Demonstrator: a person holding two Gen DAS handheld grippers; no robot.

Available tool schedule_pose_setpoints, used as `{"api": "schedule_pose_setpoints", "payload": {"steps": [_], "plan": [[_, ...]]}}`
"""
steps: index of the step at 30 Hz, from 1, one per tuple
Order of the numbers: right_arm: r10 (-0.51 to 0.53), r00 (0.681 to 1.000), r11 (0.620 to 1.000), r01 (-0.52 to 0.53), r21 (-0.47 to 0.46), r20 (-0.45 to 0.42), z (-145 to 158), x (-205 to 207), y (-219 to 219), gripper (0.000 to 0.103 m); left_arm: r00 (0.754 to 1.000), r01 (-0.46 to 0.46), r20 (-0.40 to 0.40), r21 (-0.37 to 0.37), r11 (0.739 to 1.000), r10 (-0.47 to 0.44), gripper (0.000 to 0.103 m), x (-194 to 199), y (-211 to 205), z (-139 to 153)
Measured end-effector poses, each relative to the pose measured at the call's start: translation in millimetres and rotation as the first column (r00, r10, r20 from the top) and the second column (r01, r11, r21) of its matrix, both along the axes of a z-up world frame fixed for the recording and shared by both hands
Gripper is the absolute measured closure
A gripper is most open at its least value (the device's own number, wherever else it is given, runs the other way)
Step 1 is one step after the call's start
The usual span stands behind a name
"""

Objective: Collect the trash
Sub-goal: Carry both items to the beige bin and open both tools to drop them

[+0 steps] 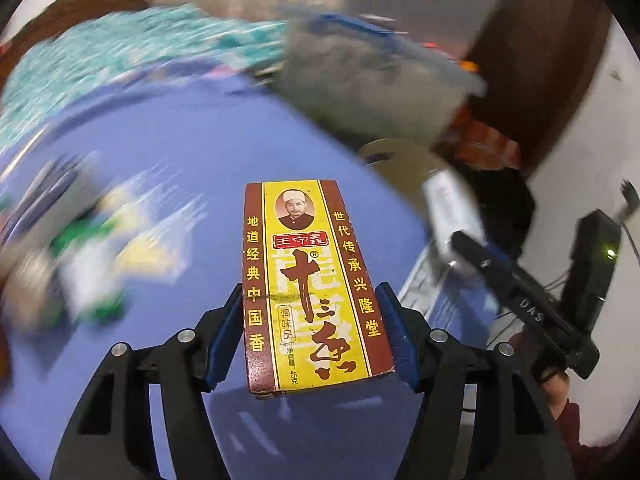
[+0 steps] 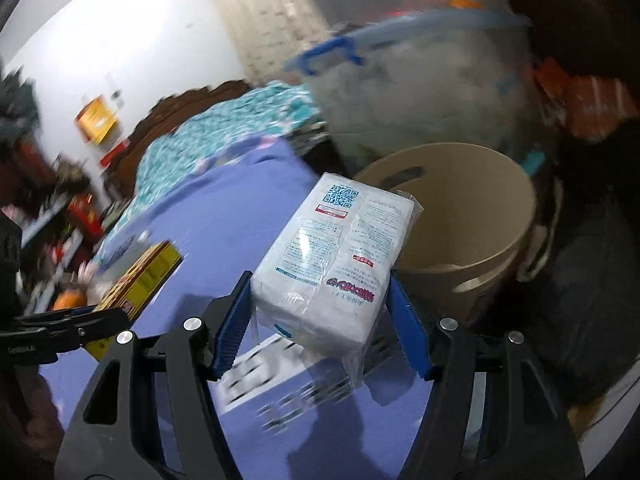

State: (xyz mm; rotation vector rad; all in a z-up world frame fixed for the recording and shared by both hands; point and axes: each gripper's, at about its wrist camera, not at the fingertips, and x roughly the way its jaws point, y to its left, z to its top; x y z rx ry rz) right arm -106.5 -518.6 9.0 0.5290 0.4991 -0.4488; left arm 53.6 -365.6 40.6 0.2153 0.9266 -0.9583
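Note:
My left gripper [image 1: 312, 320] is shut on a yellow and brown spice box [image 1: 308, 280] and holds it above the blue bed sheet [image 1: 192, 128]. My right gripper [image 2: 320, 304] is shut on a white tissue pack in clear wrap [image 2: 332, 256], held just in front of a beige bin [image 2: 480, 216]. The right gripper with its pack also shows in the left wrist view [image 1: 480, 256], near the bin [image 1: 396, 156]. The spice box and left gripper show at the left of the right wrist view [image 2: 140, 280].
A clear storage tub with a blue rim [image 2: 420, 92] stands behind the bin. Blurred wrappers [image 1: 92, 256] lie on the sheet at left. A teal patterned quilt [image 1: 120, 60] covers the far bed. A dark bag [image 2: 580, 280] sits right of the bin.

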Motion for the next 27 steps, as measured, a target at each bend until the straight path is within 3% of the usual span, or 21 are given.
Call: {"api": "schedule_pose_setpoints", "payload": {"steps": [6,10,11,14,19,23,27], "plan": [[-0.098,0.994,0.991,0.102,0.090,-0.046,-6.2,4.6,-61.2,0.036,0.978,0.143,-0.152,-0.002,0.990,-0.142,0.042,28.2,-111.1,-20.4],[-0.122,0.989,0.982,0.132,0.136,-0.081,-15.9,9.3,-77.5,0.025,0.968,0.190,-0.169,0.013,0.982,-0.185,0.040,29.4,-162.2,-33.5],[-0.128,0.988,0.980,0.140,0.138,-0.088,-17.5,10.2,-78.2,0.021,0.968,0.189,-0.171,0.026,0.982,-0.182,0.032,27.3,-170.1,-36.8],[-0.167,0.982,0.979,0.175,0.101,-0.084,-16.1,5.0,-73.9,0.020,0.975,0.161,-0.160,0.042,0.986,-0.153,0.022,26.8,-175.2,-37.5],[-0.236,0.971,0.971,0.237,0.015,-0.033,-1.0,-11.0,-58.2,0.021,0.993,0.062,-0.100,0.001,0.998,-0.062,0.020,31.9,-129.4,-14.6],[-0.163,0.986,0.987,0.163,0.017,0.034,13.8,-8.8,-34.0,0.048,0.998,-0.065,-0.026,-0.043,0.997,0.064,0.020,35.2,-59.5,10.7],[0.002,0.999,1.000,-0.003,0.023,0.044,22.2,19.9,6.3,0.063,0.971,-0.231,0.046,-0.046,0.972,0.233,0.020,33.7,36.8,26.7]]}}
